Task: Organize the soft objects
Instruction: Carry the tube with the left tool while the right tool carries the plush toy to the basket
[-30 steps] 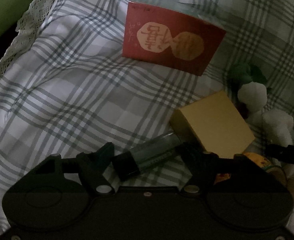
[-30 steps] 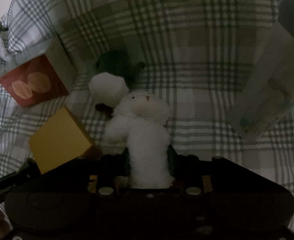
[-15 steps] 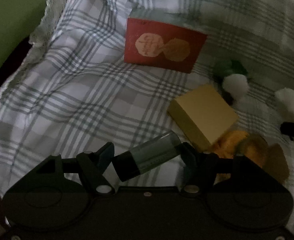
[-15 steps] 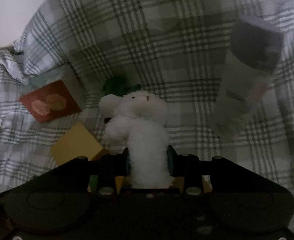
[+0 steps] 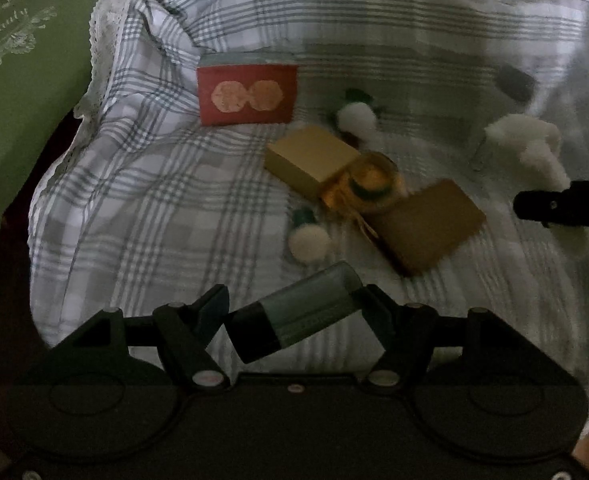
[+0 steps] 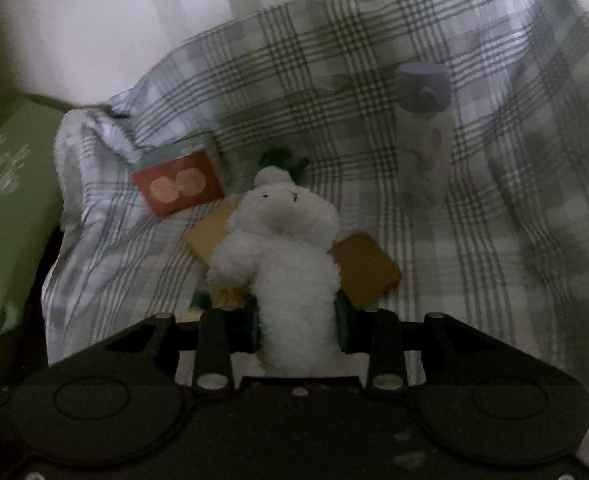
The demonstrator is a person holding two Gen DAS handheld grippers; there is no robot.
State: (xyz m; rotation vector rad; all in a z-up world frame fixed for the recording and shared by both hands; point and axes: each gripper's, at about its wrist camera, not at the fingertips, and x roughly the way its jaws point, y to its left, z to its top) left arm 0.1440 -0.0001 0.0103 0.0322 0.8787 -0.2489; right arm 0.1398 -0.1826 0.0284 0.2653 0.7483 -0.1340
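The right claw (image 6: pixel 299 330) is clamped on the body of a white plush toy (image 6: pixel 282 248), held up over the plaid cloth (image 6: pixel 334 92). The left claw (image 5: pixel 294 312) grips a grey-green tube with a dark cap (image 5: pixel 294 316) slantwise between its pads. On the cloth below lie a red box (image 5: pixel 247 94), a yellow box (image 5: pixel 310 158) and two white pom-poms (image 5: pixel 308 240) (green-topped, one beside each end of the yellow box).

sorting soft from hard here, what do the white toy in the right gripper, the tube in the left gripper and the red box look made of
White toy: plush fabric, fluffy pile with fuzzy edges; soft.
Tube: probably smooth plastic, pale grey-green body with a dark cap; squeezable or rigid, cannot tell.
Red box: likely printed cardboard, flat matte faces and sharp corners; hard.
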